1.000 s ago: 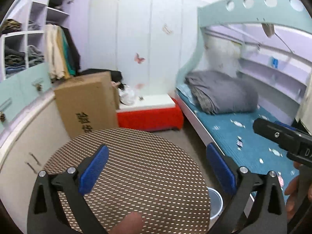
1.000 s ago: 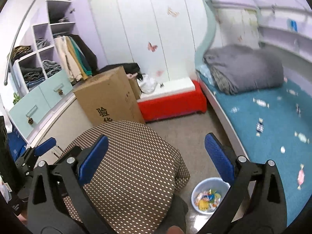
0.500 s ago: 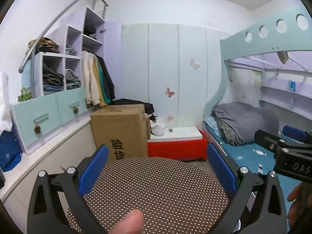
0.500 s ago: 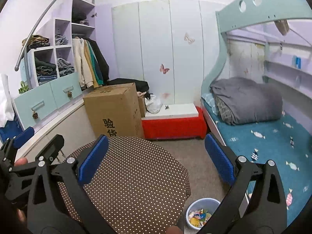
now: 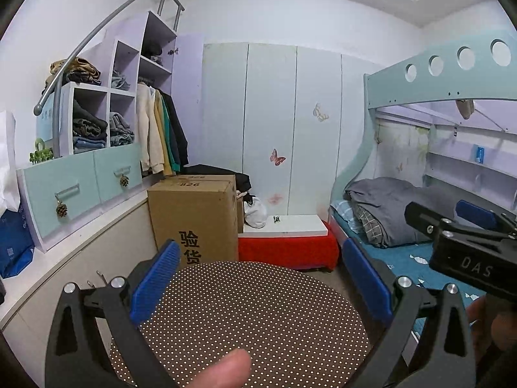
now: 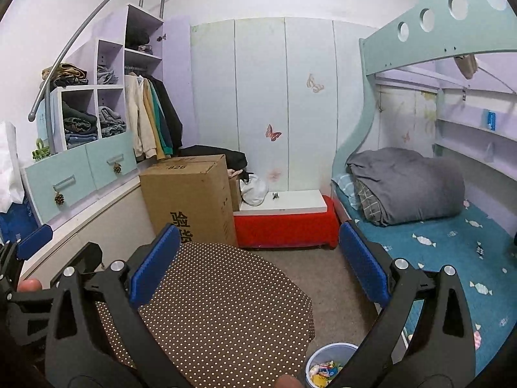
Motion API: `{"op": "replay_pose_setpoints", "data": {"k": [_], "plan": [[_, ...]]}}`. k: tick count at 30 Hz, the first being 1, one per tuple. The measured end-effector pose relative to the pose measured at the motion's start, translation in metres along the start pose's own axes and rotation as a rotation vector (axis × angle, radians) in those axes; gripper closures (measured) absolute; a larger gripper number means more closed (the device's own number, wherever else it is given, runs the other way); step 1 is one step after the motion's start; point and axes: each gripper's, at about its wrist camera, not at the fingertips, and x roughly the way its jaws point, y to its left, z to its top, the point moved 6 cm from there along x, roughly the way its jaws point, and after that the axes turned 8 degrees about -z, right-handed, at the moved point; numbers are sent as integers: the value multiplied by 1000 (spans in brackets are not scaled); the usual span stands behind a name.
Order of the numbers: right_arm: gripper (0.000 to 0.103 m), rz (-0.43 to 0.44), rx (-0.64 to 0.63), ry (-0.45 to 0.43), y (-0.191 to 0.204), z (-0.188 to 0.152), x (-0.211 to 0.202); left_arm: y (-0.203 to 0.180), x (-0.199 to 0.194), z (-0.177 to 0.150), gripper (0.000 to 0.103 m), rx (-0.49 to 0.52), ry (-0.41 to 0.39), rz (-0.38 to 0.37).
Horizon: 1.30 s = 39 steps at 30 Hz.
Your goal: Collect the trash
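Observation:
A small pale-blue bin [image 6: 326,363] holding colourful wrappers stands on the floor between the table and the bed, at the bottom edge of the right wrist view. Several candy-like pieces [image 6: 424,241] lie scattered on the blue bed sheet [image 6: 452,258]. My right gripper [image 6: 260,265] hangs open and holds nothing, above the round table with the brown dotted cloth [image 6: 219,310]. My left gripper [image 5: 261,276] is also open with nothing in it, above the same table [image 5: 258,317]. The right gripper [image 5: 450,223] shows at the right of the left wrist view.
A tall cardboard box [image 6: 194,197] stands behind the table, beside a red bench with a white top [image 6: 284,223]. A folded grey quilt [image 6: 407,184] lies on the bunk bed. Shelves and drawers [image 6: 80,168] line the left wall. Bare carpet [image 6: 326,278] lies between table and bed.
Both views have tilted upward from the table towards the room. The bin has slid to the bottom edge of the right wrist view. Both grippers stayed open.

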Motion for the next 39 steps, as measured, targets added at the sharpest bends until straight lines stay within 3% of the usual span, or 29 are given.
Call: {"op": "replay_pose_setpoints", "data": {"k": [39], "plan": [[6,3,-2,9,7,0,4,5,4,5,5,-12,-10,19]]}}
